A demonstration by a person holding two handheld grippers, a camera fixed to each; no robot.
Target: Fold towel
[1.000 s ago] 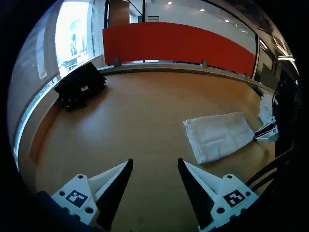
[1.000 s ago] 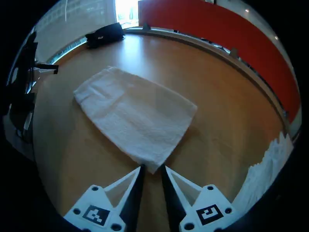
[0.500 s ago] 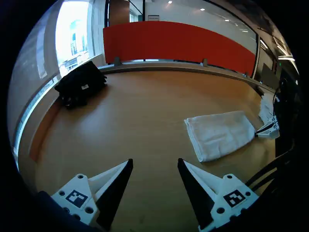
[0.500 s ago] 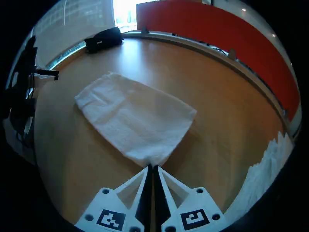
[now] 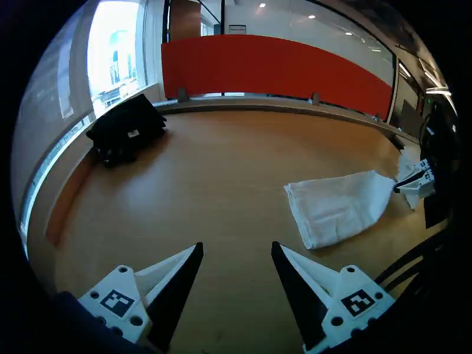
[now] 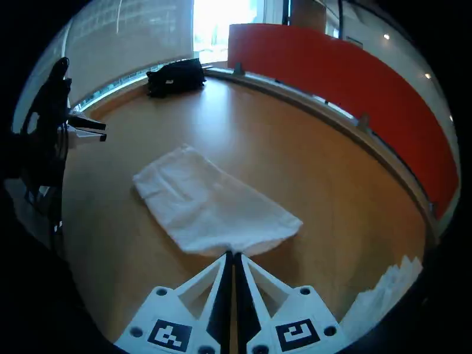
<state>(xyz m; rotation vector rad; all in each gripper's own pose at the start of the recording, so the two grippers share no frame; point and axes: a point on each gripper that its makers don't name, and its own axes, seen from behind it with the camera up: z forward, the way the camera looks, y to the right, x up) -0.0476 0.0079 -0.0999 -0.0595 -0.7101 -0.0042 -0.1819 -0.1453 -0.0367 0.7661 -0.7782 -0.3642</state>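
A white towel [image 5: 337, 206], folded into a rectangle, lies on the wooden table [image 5: 224, 171] at the right in the left gripper view. In the right gripper view the towel [image 6: 206, 206] spreads ahead of my right gripper [image 6: 232, 257], which is shut on its near corner and lifts that corner off the table. That right gripper [image 5: 415, 184] also appears at the towel's far end in the left gripper view. My left gripper [image 5: 236, 251] stands open above bare table, well short of the towel. In the right gripper view the left gripper [image 6: 88, 130] is at the far left.
A black bag [image 5: 125, 127] lies at the table's far left by the window. A red partition [image 5: 277, 68] runs along the table's far edge. A stack of white cloths [image 6: 383, 292] sits at the lower right in the right gripper view.
My right gripper closed on the towel's near corner and raised it, pulling that end up. The left gripper stayed still and open.
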